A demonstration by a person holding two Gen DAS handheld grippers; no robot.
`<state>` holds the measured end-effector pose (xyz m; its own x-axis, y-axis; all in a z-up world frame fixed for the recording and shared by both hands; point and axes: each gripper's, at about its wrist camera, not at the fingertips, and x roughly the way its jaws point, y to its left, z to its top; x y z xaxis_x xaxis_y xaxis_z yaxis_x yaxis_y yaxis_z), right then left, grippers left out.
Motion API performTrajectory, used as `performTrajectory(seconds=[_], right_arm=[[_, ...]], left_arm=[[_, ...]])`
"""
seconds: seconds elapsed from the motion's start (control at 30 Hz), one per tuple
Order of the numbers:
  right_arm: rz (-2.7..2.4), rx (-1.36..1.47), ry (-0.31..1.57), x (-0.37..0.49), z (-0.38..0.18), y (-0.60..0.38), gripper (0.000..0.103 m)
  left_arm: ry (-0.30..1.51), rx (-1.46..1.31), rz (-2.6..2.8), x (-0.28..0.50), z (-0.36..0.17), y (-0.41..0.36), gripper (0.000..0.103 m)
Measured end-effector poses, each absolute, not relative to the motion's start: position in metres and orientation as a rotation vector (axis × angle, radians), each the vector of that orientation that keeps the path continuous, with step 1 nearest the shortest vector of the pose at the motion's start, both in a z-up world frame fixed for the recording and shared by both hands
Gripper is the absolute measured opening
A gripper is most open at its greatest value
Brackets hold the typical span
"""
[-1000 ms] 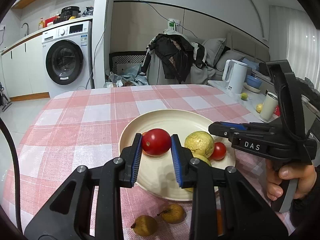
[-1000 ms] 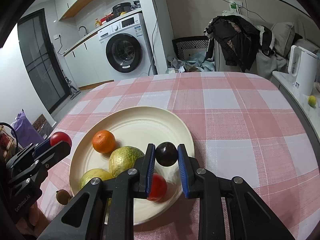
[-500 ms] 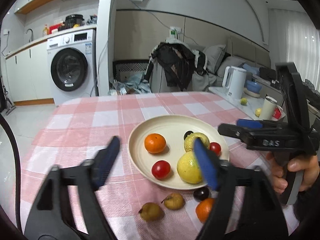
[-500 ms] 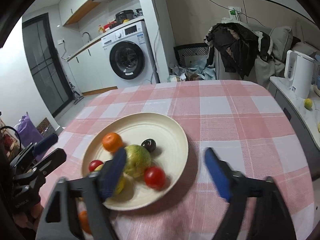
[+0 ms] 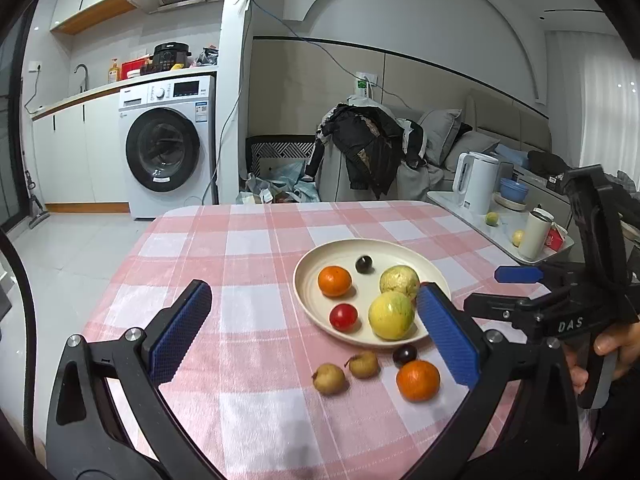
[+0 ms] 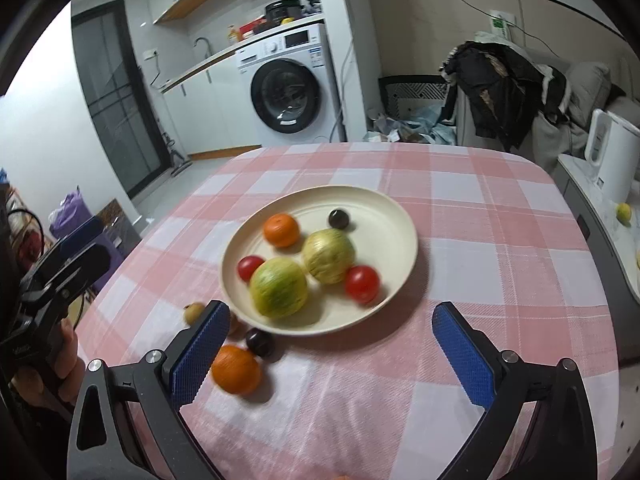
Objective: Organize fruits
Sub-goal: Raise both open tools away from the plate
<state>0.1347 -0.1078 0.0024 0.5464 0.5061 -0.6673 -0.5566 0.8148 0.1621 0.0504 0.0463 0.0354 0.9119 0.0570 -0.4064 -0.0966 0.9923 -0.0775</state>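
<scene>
Nearest me, left tongs (image 5: 312, 328): spread wide and empty, having pulled back and up from the plate since a second ago.
Right tongs (image 6: 332, 344): likewise wide apart, gripping nothing, drawn back toward me.
What has just changed: a second ago I had a red tomato (image 5: 343, 317) in the left tongs and a dark plum (image 5: 364, 264) in the right; both now lie on the plate, released.
Loose fruit on the counter (image 5: 248, 240): an orange (image 5: 418, 380), a dark plum (image 5: 405, 354) just beside it, and two small brownish fruits (image 5: 346, 372) sit on the checked cloth, just in front of the plate's near rim.
Plate (image 5: 308, 280): holds an orange, two yellow-green fruits touching each other, the plum at the far side, the tomato; the right view shows a second tomato too.
Meaning for the task: two placements look finished; I judge four pieces remain to lift in.
Next: probably the near orange, within easy reach.
</scene>
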Motion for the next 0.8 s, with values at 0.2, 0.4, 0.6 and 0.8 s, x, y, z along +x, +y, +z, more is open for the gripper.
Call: performTrajectory(seconds=[0.2, 0.4, 0.6, 0.8], right_arm=[[0.646, -0.121, 0.769, 0.121, 0.000, -0.096, 0.103], [0.638, -0.156, 0.788, 0.117, -0.009, -0.088, 0.103], [0.656, -0.202, 0.822, 0.114, -0.022, -0.075, 0.103], [0.681, -0.251, 0.850, 0.110, -0.035, -0.060, 0.103]], left_arm=[[0.436, -0.073, 0.068, 0.041, 0.028, 0.039, 0.103], [0.458, -0.066, 0.058, 0.042, 0.023, 0.034, 0.103], [0.473, -0.088, 0.060, 0.048, 0.020, 0.040, 0.103], [0.489, -0.103, 0.067, 0.053, 0.015, 0.045, 0.103]])
